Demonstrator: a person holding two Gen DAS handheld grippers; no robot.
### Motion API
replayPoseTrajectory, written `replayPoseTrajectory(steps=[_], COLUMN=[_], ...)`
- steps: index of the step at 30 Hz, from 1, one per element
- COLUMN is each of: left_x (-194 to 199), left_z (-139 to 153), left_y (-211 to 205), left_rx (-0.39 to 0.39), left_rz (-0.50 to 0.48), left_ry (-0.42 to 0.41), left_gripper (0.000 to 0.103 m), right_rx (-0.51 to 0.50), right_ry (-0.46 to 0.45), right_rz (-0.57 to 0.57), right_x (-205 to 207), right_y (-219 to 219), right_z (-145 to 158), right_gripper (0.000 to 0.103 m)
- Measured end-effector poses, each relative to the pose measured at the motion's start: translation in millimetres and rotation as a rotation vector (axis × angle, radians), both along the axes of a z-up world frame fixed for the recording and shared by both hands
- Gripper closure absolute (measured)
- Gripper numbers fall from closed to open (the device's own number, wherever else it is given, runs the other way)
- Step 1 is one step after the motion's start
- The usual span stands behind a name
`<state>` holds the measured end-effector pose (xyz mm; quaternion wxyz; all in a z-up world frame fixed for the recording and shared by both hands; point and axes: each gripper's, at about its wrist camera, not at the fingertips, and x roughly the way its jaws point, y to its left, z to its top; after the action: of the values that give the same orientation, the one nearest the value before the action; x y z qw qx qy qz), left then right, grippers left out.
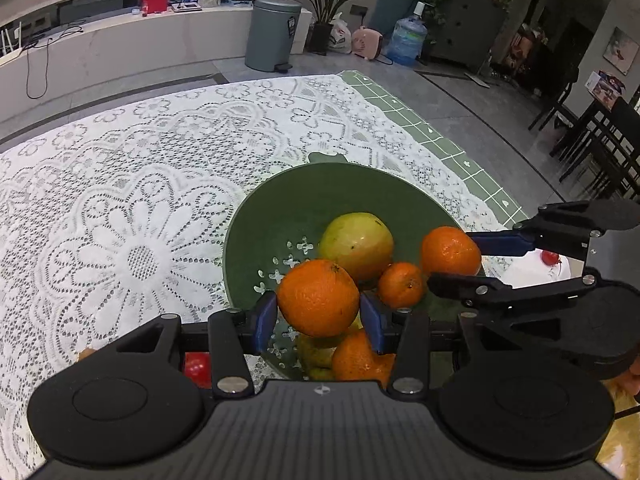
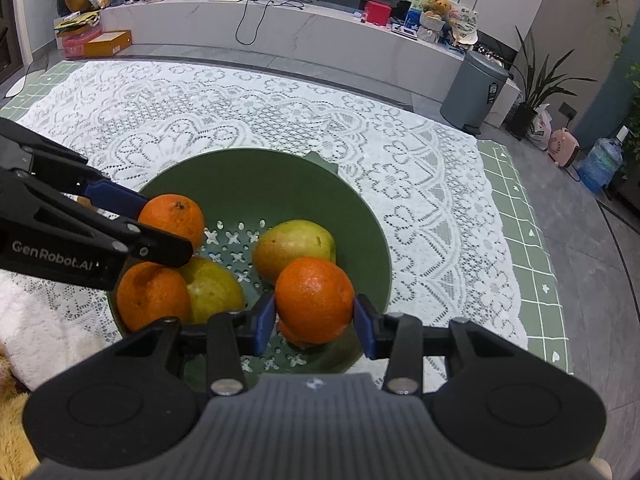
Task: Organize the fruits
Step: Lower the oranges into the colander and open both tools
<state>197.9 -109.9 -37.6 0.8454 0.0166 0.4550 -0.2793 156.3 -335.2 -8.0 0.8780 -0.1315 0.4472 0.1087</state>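
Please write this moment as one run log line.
left gripper: holds orange | right gripper: holds orange | both over green bowl

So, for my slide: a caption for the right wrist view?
Both grippers hold oranges above the green colander: right gripper foreground, left gripper entering at left.

A dark green perforated plastic bowl (image 2: 360,216) with cross-shaped holes sat on a white floral lace tablecloth (image 2: 280,120). Beneath it showed a pale green mat with a white grid (image 2: 520,208). Bright orange round citrus fruits (image 2: 314,300) and yellow-green mangoes (image 2: 294,246) filled it, between blue-padded black grippers (image 2: 315,322).
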Motion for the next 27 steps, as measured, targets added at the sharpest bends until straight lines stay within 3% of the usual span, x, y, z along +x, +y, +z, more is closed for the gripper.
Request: replayPoseTrajectory(steps=[8, 18, 27], left_x=[6, 11, 7], left_z=[-7, -8, 0], left_y=[-11, -12, -1], left_rx=[0.067, 0.090, 0.006], left_rz=[-0.031, -0.024, -0.015], left_ry=[0.000, 0.015, 0.047], left_gripper=[0.052, 0.051, 0.043], right_rx=[0.017, 0.000, 0.019], right_ry=[0.045, 0.110, 0.132], right_rz=[0.055, 0.107, 0.100], right_x=[9, 12, 6], right_y=[7, 16, 14], right_z=[-10, -27, -23], right_gripper=[0.063, 0.063, 0.062])
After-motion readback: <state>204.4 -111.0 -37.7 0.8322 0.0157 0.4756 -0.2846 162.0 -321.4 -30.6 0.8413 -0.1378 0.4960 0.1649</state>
